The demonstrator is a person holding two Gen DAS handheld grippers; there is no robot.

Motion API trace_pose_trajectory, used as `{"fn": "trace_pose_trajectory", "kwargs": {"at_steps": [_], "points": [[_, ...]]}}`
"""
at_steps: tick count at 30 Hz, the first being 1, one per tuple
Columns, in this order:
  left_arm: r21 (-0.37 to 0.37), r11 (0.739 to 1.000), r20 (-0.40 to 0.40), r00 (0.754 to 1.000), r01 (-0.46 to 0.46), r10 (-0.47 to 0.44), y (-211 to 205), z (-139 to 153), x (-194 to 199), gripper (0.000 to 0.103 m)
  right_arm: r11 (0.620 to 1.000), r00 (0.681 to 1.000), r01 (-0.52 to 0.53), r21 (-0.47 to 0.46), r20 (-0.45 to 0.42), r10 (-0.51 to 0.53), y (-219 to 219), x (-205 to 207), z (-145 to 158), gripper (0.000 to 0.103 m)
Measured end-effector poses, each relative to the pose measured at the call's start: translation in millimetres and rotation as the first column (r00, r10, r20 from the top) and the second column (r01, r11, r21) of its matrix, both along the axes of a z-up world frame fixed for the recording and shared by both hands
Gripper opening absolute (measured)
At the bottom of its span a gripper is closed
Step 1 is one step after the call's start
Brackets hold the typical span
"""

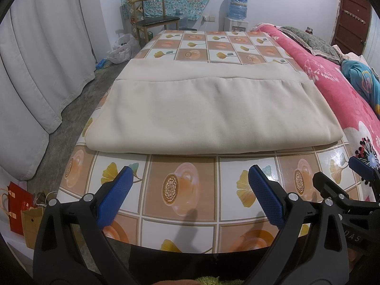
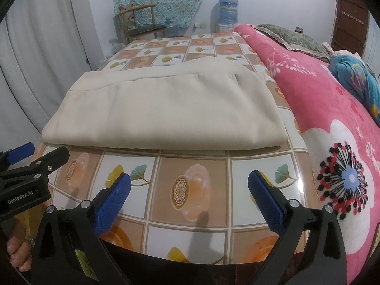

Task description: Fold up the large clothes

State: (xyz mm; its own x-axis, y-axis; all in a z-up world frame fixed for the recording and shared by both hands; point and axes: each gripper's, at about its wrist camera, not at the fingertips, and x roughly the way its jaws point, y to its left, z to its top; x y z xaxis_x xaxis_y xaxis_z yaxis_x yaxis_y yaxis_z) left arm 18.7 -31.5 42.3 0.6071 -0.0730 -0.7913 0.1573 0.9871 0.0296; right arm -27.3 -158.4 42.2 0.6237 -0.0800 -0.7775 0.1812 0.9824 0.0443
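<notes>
A large beige cloth [image 1: 209,111] [image 2: 166,114] lies folded into a flat rectangle on the table with the patterned oilcloth [image 1: 182,190] [image 2: 190,190]. Its folded edge faces me; a lower layer sticks out at the far side. My left gripper [image 1: 190,175] is open above the table's near edge, short of the cloth, with nothing between its blue pads [image 1: 114,197]. My right gripper [image 2: 190,178] is open too, also short of the cloth's near edge and empty. Each gripper shows at the side of the other's view: the right one [image 1: 337,182], the left one [image 2: 42,159].
A bed with a pink floral blanket [image 2: 332,123] [image 1: 344,99] runs along the table's right side. White curtains [image 1: 35,59] hang at the left. A wooden chair [image 1: 152,16] and a water dispenser [image 1: 237,11] stand by the far wall. Paper gift bags [image 1: 21,209] sit on the floor at the left.
</notes>
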Motion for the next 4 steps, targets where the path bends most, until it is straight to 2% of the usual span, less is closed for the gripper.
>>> {"fn": "trace_pose_trajectory", "kwargs": {"at_steps": [4], "points": [[0.0, 1.0, 0.0, 1.0, 0.001, -0.001, 0.7, 0.0, 0.3, 0.094, 1.0, 1.0, -0.001, 0.0, 0.0, 0.001, -0.4, -0.1, 0.0, 0.096]]}}
